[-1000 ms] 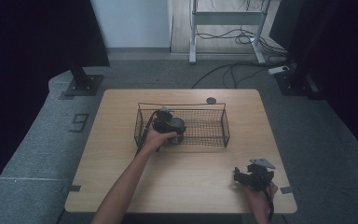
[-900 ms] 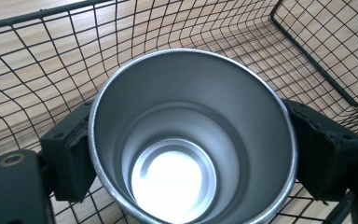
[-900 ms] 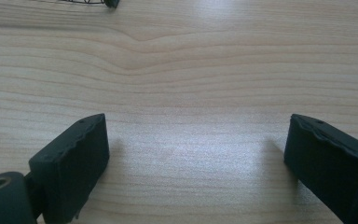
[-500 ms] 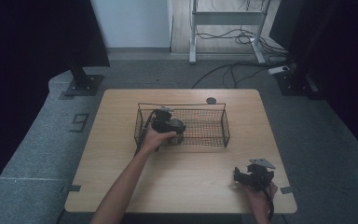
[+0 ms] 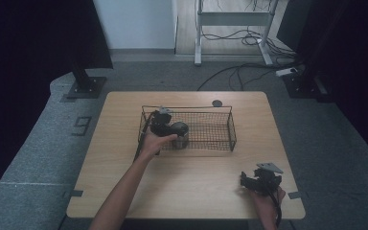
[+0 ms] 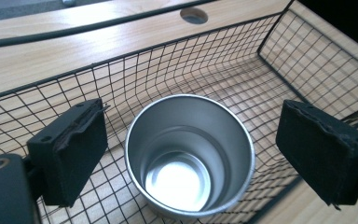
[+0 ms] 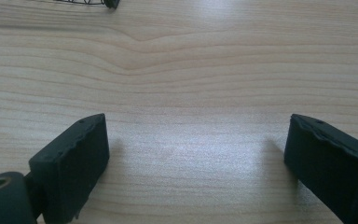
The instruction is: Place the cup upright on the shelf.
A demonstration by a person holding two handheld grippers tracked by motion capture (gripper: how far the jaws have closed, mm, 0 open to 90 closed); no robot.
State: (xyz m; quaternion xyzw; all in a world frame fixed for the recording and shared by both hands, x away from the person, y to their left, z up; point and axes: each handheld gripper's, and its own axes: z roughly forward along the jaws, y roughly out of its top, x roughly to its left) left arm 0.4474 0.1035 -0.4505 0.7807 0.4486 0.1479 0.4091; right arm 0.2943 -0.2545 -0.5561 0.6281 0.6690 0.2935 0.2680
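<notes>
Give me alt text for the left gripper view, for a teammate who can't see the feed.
A shiny metal cup stands upright and empty inside a black wire basket, between the open jaws of the left hand-held gripper, which do not touch it. Beyond the basket lies the light wooden table, with a round hole near its far edge.

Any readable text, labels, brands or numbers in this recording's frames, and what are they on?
"9": a pale digit-like mark on the grey floor left of the table; it could also be a 6 seen from the other side.
No writing shows on the metal cup, the wire basket, the left gripper or the right gripper.
</notes>
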